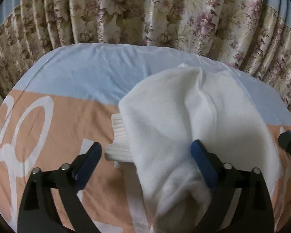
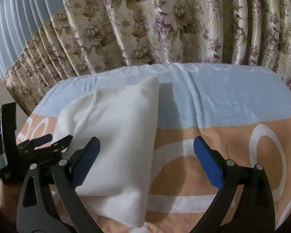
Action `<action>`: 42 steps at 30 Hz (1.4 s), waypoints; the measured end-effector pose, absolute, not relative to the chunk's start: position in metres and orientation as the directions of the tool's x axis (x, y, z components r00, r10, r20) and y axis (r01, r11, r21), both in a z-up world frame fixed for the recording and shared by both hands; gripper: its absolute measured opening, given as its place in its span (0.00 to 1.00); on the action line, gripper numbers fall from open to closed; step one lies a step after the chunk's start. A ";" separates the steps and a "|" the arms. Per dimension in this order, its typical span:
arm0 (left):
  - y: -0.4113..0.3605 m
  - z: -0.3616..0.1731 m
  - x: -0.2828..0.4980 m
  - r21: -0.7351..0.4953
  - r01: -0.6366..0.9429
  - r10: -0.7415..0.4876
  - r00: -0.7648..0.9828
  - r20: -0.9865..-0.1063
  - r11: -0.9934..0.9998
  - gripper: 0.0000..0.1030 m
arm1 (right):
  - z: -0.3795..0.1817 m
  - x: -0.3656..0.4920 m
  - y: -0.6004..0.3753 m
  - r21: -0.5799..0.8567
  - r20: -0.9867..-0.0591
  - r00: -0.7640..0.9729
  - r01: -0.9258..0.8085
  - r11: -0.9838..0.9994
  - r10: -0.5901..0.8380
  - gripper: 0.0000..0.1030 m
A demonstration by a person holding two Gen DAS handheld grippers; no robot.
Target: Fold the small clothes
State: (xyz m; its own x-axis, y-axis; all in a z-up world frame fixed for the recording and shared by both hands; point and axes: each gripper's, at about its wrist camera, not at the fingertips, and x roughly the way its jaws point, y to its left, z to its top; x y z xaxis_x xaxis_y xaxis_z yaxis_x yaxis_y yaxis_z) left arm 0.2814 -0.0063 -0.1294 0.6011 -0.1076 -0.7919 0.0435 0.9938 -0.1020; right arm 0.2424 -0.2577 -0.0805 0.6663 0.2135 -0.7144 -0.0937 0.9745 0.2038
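Observation:
A white fleece garment (image 1: pixel 184 116) lies bunched on the bed, with ribbed knit cuffs (image 1: pixel 119 137) showing at its left edge. My left gripper (image 1: pixel 146 149) is open, its jaws wide apart; the cloth lies between them and drapes over the right finger (image 1: pixel 203 163). In the right wrist view the same garment (image 2: pixel 114 136) lies folded over in a long mound. My right gripper (image 2: pixel 146 145) is open, its left finger (image 2: pixel 85 159) against the cloth's near edge, its right finger over bare sheet. The left gripper also shows there at the far left (image 2: pixel 44 141).
The bed sheet (image 1: pixel 67 77) is pale blue at the back and peach with white rings at the front (image 2: pixel 232 136). A flowered curtain (image 1: pixel 145 9) hangs close behind the bed's far edge. The right gripper's tip shows at the right edge (image 1: pixel 290 141).

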 end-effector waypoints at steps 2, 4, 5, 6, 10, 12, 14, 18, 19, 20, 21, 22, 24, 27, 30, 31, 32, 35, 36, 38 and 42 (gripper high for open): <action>-0.004 -0.133 0.281 -0.123 0.036 -0.120 0.595 -0.794 0.992 0.96 | -0.090 0.245 -0.261 0.208 -0.727 0.654 -0.082 0.975 0.210 0.94; -0.001 -0.136 0.283 -0.148 0.024 -0.133 0.589 -0.797 0.989 0.98 | -0.098 0.248 -0.265 0.215 -0.737 0.643 -0.069 0.974 0.208 0.94; 0.000 -0.137 0.284 -0.160 0.021 -0.142 0.586 -0.798 0.987 0.98 | -0.101 0.248 -0.266 0.219 -0.739 0.640 -0.066 0.973 0.210 0.94; 0.001 -0.138 0.284 -0.168 0.017 -0.146 0.585 -0.797 0.986 0.99 | -0.103 0.248 -0.267 0.228 -0.739 0.638 -0.063 0.972 0.215 0.95; 0.001 -0.141 0.284 -0.191 0.016 -0.164 0.581 -0.797 0.981 0.99 | -0.106 0.249 -0.267 0.233 -0.737 0.640 -0.060 0.971 0.216 0.96; 0.003 -0.143 0.285 -0.214 0.011 -0.181 0.576 -0.797 0.977 0.99 | -0.106 0.249 -0.267 0.233 -0.737 0.640 -0.059 0.971 0.216 0.96; 0.001 -0.144 0.286 -0.214 0.016 -0.184 0.575 -0.797 0.977 0.99 | -0.106 0.249 -0.268 0.234 -0.736 0.641 -0.058 0.970 0.216 0.96; -0.002 -0.145 0.286 -0.227 0.020 -0.197 0.579 -0.791 0.974 0.99 | -0.107 0.250 -0.268 0.241 -0.736 0.642 -0.049 0.969 0.216 0.97; -0.002 -0.145 0.285 -0.227 0.017 -0.194 0.586 -0.787 0.974 0.99 | -0.108 0.251 -0.269 0.246 -0.735 0.642 -0.047 0.968 0.218 0.97; -0.004 -0.146 0.284 -0.222 0.018 -0.190 0.588 -0.786 0.975 0.99 | -0.109 0.251 -0.270 0.250 -0.734 0.642 -0.045 0.967 0.219 0.97; -0.006 -0.145 0.284 -0.216 0.022 -0.187 0.589 -0.786 0.976 0.98 | -0.109 0.251 -0.271 0.255 -0.733 0.643 -0.042 0.966 0.221 0.97; -0.007 -0.145 0.284 -0.214 0.023 -0.186 0.589 -0.786 0.977 0.97 | -0.109 0.251 -0.273 0.261 -0.731 0.644 -0.042 0.964 0.226 0.97; -0.013 -0.144 0.282 -0.208 0.032 -0.186 0.593 -0.783 0.978 0.92 | -0.111 0.249 -0.276 0.281 -0.729 0.644 -0.028 0.959 0.232 0.97; -0.027 -0.139 0.277 -0.208 0.066 -0.206 0.602 -0.772 0.976 0.62 | -0.114 0.246 -0.281 0.303 -0.727 0.644 -0.011 0.953 0.238 0.97; -0.053 -0.133 0.269 -0.106 0.087 -0.137 0.640 -0.756 0.991 0.41 | -0.115 0.244 -0.284 0.319 -0.725 0.645 0.000 0.948 0.244 0.97; -0.052 -0.134 0.269 -0.119 0.075 -0.139 0.641 -0.755 0.990 0.41 | -0.115 0.243 -0.283 0.323 -0.724 0.644 0.001 0.947 0.246 0.97; -0.047 -0.135 0.272 -0.157 0.058 -0.157 0.633 -0.758 0.986 0.41 | -0.115 0.242 -0.282 0.323 -0.725 0.643 0.000 0.946 0.247 0.97; -0.040 -0.135 0.276 -0.200 0.064 -0.196 0.613 -0.766 0.978 0.39 | -0.114 0.241 -0.282 0.326 -0.725 0.640 -0.006 0.945 0.254 0.97; -0.038 -0.135 0.276 -0.210 0.069 -0.208 0.611 -0.764 0.975 0.38 | -0.113 0.240 -0.282 0.326 -0.724 0.641 -0.008 0.945 0.255 0.97; -0.036 -0.134 0.277 -0.226 0.077 -0.225 0.611 -0.759 0.971 0.34 | -0.113 0.240 -0.281 0.323 -0.723 0.642 -0.013 0.946 0.256 0.97; -0.031 -0.132 0.278 -0.264 0.082 -0.258 0.605 -0.753 0.961 0.30 | -0.114 0.240 -0.281 0.333 -0.721 0.641 -0.014 0.943 0.265 0.97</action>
State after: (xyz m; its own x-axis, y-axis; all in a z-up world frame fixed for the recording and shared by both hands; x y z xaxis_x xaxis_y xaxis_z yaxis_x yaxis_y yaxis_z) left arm 0.2776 -0.0311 -0.1319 0.6050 -0.2585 -0.7531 0.0819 0.9610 -0.2641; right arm 0.2401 -0.2814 -0.1136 0.6407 0.2647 -0.7207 -0.0145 0.9427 0.3334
